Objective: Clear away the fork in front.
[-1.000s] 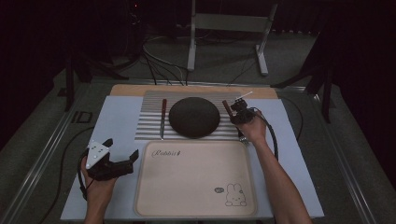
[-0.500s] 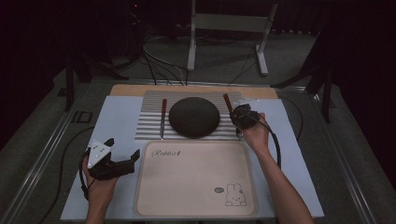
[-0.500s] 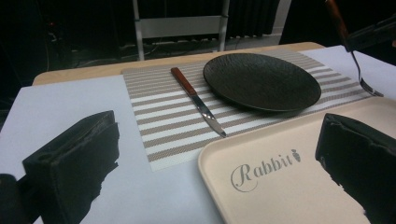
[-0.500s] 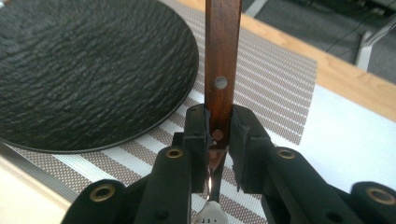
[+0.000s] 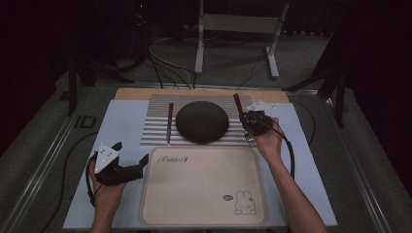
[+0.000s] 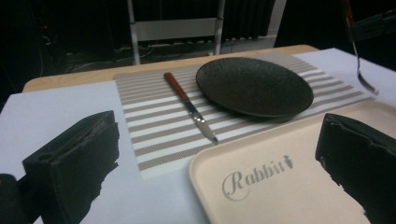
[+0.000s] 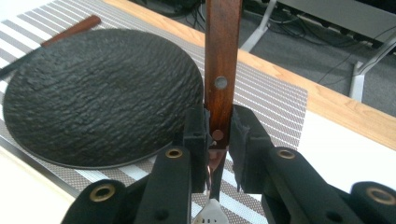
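Note:
My right gripper (image 5: 252, 124) is shut on a fork with a wooden handle (image 7: 222, 56), to the right of the dark round plate (image 5: 201, 121). The handle (image 5: 238, 104) points away from me and the metal end (image 6: 362, 77) hangs down over the striped placemat (image 5: 155, 131). A wooden-handled knife (image 5: 169, 122) lies on the mat left of the plate (image 6: 254, 86). My left gripper (image 5: 131, 154) stands open and holds nothing, just left of the beige "Rabbit" tray (image 5: 204, 194). In the left gripper view its jaws frame the tray's corner (image 6: 261, 186) and the knife (image 6: 189, 105).
The tray sits nearest me on a pale blue table cover (image 5: 121, 121). A wooden table edge (image 5: 136, 93) runs behind the mat. Beyond it are a metal stand (image 5: 233, 29) and cables on the floor.
My right gripper has shifted slightly toward me with the fork in it. The left gripper has stayed where it was.

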`<state>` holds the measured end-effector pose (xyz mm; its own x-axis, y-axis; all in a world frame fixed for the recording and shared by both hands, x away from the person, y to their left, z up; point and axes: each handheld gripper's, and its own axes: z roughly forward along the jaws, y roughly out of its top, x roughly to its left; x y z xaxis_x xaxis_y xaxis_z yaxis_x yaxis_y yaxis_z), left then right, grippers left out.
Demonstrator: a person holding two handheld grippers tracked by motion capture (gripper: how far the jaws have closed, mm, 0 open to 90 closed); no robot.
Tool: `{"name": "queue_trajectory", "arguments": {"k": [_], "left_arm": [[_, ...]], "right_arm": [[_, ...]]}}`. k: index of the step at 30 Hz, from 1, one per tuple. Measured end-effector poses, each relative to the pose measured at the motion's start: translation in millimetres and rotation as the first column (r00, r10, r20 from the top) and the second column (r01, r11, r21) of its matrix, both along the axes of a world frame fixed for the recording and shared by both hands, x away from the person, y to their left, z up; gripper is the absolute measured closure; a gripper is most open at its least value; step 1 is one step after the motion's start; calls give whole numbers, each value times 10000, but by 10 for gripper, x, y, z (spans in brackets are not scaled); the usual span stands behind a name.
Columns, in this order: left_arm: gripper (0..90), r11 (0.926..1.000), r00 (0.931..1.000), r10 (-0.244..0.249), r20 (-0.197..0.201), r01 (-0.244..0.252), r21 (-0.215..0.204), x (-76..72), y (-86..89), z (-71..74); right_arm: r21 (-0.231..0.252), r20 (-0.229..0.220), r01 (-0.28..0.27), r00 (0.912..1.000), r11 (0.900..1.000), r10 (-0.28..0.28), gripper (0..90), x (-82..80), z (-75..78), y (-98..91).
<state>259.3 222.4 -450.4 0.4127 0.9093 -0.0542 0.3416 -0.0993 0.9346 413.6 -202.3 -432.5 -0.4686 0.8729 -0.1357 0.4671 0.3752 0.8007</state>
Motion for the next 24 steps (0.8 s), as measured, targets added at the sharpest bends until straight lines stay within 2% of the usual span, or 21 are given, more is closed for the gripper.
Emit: {"name": "queue_trajectory", "arguments": {"k": [3, 13, 24], "left_arm": [[3, 10000, 9999, -63, 89, 63, -31, 20, -35, 48], [2, 9999, 9997, -152, 212, 152, -17, 69, -120, 162], [3, 9990, 9982, -447, 400, 449, -35, 182, -315, 290]], "right_arm": [[270, 56, -20, 10000, 9996, 19, 779, -39, 29, 5], [618, 330, -249, 9992, 9978, 228, 779, -204, 137, 36], [592, 618, -851, 9948, 9946, 814, 779, -414, 260, 198]]}}
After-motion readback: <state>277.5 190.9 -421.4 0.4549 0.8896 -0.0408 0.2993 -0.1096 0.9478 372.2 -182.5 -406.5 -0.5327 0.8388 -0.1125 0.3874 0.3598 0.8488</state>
